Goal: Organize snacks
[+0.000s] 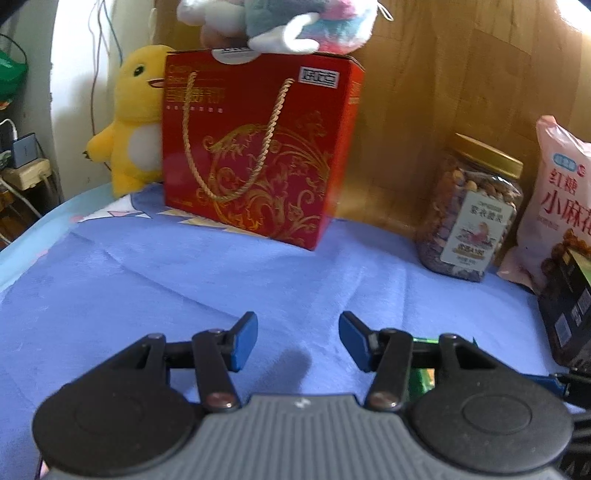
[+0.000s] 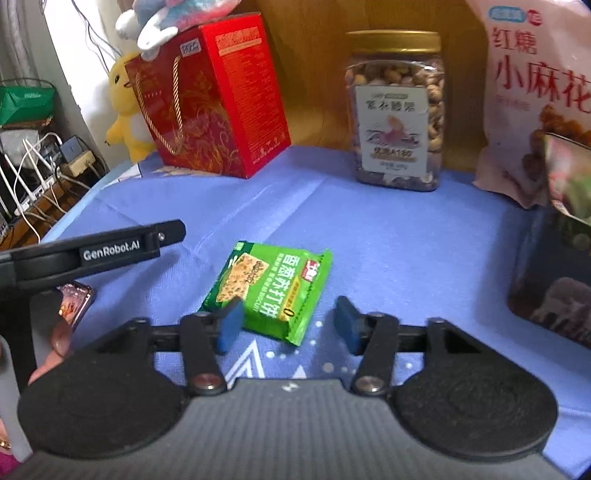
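Observation:
A green cracker packet [image 2: 269, 291] lies flat on the blue cloth [image 2: 369, 229], just ahead of my right gripper [image 2: 288, 325], which is open and empty with the packet's near edge between its jaws. My left gripper [image 1: 298, 341] is open and empty above bare cloth [image 1: 184, 273]; a sliver of the green packet [image 1: 421, 376] shows behind its right finger. A red gift box [image 1: 258, 147] [image 2: 210, 99], a nut jar [image 1: 469, 210] [image 2: 397, 110] and a pink snack bag [image 1: 561, 206] [image 2: 535, 96] stand along the back.
A dark snack package [image 2: 554, 280] [image 1: 569, 314] stands at the right. A yellow plush duck [image 1: 129, 122] sits left of the red box and another plush [image 1: 280, 22] lies on top of it. Cables and a power strip [image 2: 77, 162] lie beyond the left edge. The left gripper's body [image 2: 92, 251] reaches in from the left in the right wrist view.

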### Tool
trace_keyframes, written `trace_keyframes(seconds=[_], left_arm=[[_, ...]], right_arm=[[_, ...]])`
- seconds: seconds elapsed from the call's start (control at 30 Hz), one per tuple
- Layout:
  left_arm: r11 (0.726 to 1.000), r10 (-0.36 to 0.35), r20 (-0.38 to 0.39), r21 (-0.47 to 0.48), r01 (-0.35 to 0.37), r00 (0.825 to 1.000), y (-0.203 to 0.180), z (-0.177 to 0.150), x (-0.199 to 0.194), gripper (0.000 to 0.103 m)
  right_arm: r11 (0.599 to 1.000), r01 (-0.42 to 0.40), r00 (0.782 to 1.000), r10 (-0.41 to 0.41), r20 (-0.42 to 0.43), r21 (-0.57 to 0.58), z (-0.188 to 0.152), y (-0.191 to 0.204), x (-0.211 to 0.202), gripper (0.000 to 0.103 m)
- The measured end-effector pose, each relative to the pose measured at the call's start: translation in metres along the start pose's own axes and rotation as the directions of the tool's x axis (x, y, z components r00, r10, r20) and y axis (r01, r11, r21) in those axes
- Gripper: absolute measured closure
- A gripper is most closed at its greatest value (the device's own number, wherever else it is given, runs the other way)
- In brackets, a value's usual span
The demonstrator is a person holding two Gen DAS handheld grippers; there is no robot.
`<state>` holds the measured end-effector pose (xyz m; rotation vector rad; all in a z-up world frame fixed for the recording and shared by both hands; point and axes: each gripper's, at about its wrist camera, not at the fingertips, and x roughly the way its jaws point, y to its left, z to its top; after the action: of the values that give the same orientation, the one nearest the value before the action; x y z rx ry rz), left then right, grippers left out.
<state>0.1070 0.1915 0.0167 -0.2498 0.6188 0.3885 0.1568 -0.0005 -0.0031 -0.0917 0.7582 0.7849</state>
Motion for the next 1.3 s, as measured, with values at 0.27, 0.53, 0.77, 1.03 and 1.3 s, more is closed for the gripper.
trace_keyframes(seconds=[0.27,0.53,0.77,1.03,1.3], left_arm=[[1.0,0.01,0.036,-0.022,-0.009,0.999,0.001,0.002,-0.006,0.053],[1.0,-0.03,0.01,-0.005,0.03,1.0,-0.003,-0.001,-0.003,0.052],[0.994,-0.104,-0.018,0.014,0.104,0.994,-0.01,-0.004,-0.003,0.04],[0.99,-0.136,-0.03,0.027,0.136,0.99,-0.013,-0.006,-0.004,0.039],[0.982,-0.169,-0.03,0.082,0.171,0.985,-0.025,-0.012,-0.006,0.034]], right_arm=[[0.998,0.032,0.999,-0.033,-0.018,-0.058,0.006,0.012,0.018,0.026],[0.99,0.05,0.998,-0.053,-0.016,-0.133,-0.001,0.017,0.01,0.091],[0.992,0.062,0.998,-0.061,0.01,-0.107,-0.014,0.01,-0.01,0.096],[0.99,0.004,1.0,0.0,0.028,-0.141,-0.046,0.016,-0.06,0.096],[0.975,0.041,0.993,-0.015,0.119,-0.218,-0.092,0.018,-0.12,0.096]])
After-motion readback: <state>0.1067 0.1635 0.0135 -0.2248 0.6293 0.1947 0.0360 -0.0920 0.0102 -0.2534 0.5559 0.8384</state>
